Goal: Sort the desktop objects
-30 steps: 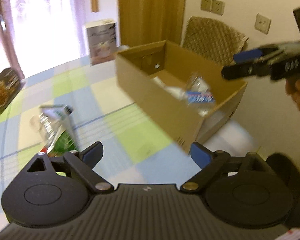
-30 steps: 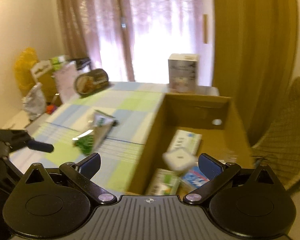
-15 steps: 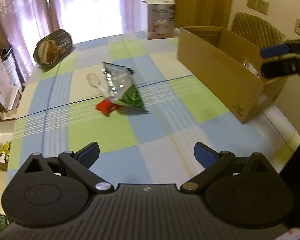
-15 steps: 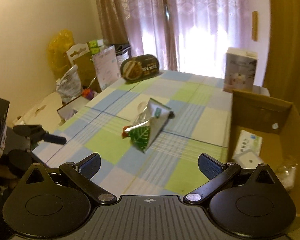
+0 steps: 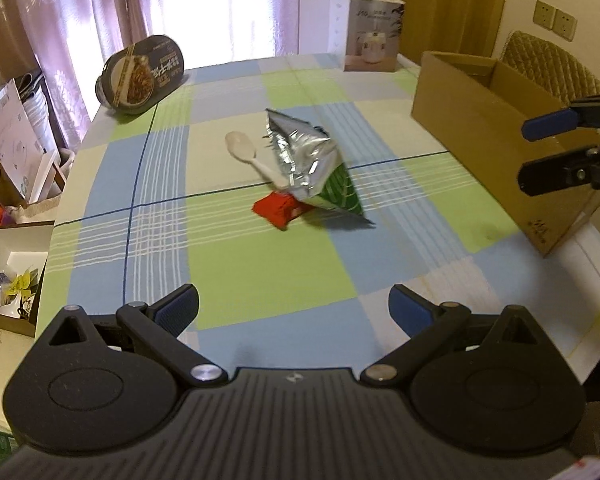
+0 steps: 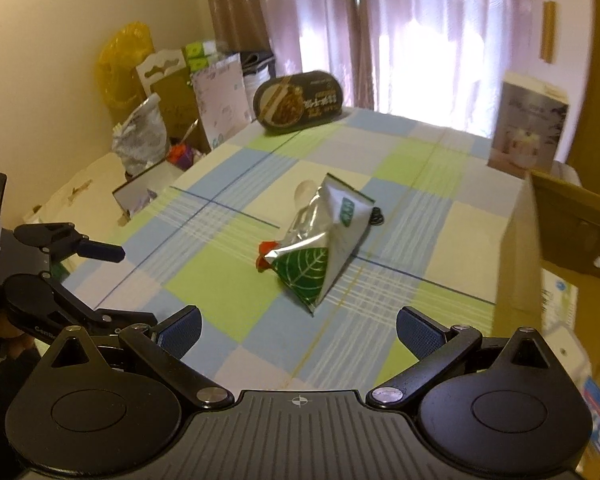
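Checked tablecloth (image 5: 260, 280) under curtained window (image 6: 420, 40); left tool (image 5: 294, 306) and right tool (image 6: 298, 326) spread, empty.

1. Bare tablecloth (image 5: 260, 276) lies open between both grippers' near edge and the central cluster.
2. Cluster mid-table: snack bag (image 5: 316, 172) overlying white spoon (image 5: 244, 150) and red packet (image 5: 278, 208).
3. Cardboard box (image 5: 492, 120) walls off the right edge.
4. Noodle tub (image 5: 142, 74) and white carton (image 5: 374, 36) line the far side.

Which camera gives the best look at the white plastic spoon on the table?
The left wrist view: the white spoon shows its whole bowl, with its handle running under the foil snack bag. In the right wrist view, only a blurry bit of the bowl peeks out behind the bag.
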Motion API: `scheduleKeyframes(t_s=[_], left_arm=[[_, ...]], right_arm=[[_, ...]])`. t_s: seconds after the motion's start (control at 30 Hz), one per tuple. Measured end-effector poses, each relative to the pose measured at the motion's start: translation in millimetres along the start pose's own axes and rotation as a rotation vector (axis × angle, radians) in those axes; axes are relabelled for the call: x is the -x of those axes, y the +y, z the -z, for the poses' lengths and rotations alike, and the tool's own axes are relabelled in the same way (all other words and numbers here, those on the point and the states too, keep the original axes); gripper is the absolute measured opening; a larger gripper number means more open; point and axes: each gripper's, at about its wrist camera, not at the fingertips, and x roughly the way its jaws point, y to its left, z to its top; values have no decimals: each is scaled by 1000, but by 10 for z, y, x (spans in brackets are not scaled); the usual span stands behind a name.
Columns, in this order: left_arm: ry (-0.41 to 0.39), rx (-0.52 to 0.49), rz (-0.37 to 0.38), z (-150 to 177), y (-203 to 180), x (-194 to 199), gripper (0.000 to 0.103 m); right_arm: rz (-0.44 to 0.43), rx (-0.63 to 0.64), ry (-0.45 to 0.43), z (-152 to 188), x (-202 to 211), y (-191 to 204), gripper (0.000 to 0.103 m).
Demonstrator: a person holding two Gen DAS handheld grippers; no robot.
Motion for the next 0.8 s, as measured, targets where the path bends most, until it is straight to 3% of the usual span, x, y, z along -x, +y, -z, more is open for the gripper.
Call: scheduleKeyframes(t_s=[0.47,0.8], left_arm=[[-3,2,14,-368,486,-591,99],[14,0,26,-492,682,-949,98]], right_arm=[[-6,-87,45,-508,-1016,-320,101],[-39,-175,108,-684,-1650,-624,96]])
